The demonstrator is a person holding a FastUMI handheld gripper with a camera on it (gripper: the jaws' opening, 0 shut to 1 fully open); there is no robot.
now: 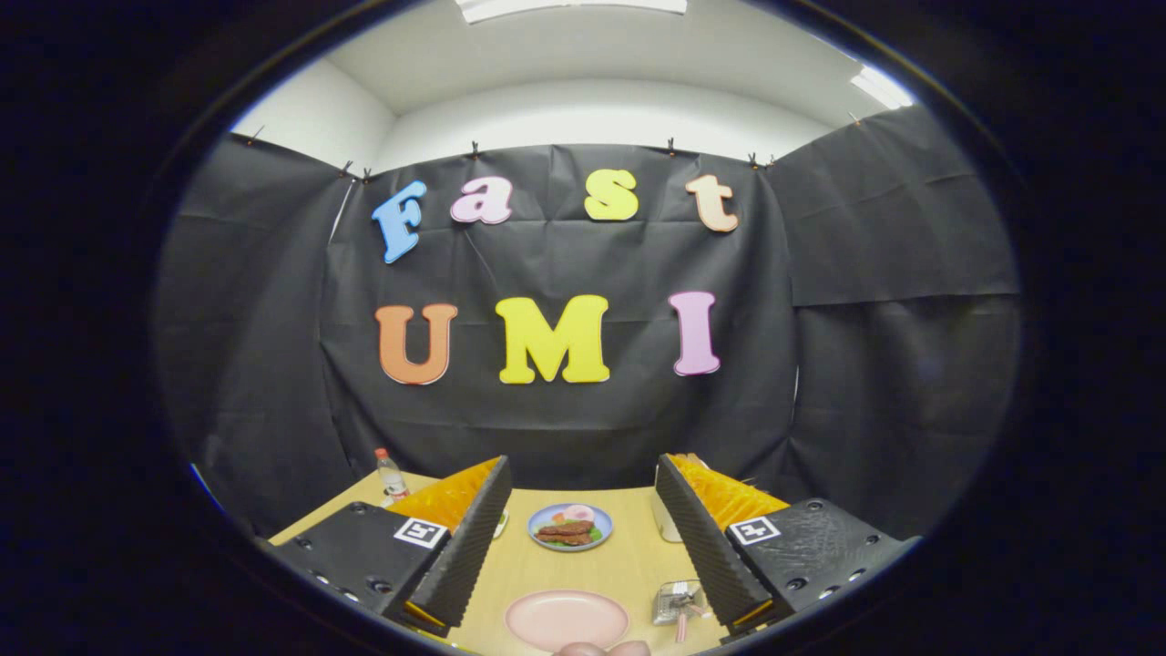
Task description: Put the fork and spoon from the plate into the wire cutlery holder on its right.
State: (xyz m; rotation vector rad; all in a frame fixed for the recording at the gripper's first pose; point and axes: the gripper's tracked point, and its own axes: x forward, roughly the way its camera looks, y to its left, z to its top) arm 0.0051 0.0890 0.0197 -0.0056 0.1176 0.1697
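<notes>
My gripper [581, 466] is open and held high above the table, with nothing between its wide-apart fingers. Far below, between the fingers, a pink plate [567, 620] lies on the wooden table [629, 560]; its surface looks bare. Just right of the plate stands the small wire cutlery holder [676, 601], close to the inner side of my right finger [706, 538]. Metal pieces and a pink handle [681, 627] show in and at the holder; I cannot tell fork from spoon at this size.
Beyond the pink plate sits a blue plate of food [570, 527]. A white cup-like object [665, 521] is half hidden behind the right finger. A small bottle with a red cap [392, 476] stands at the table's far left. Two rounded pinkish shapes [603, 649] show below the plate.
</notes>
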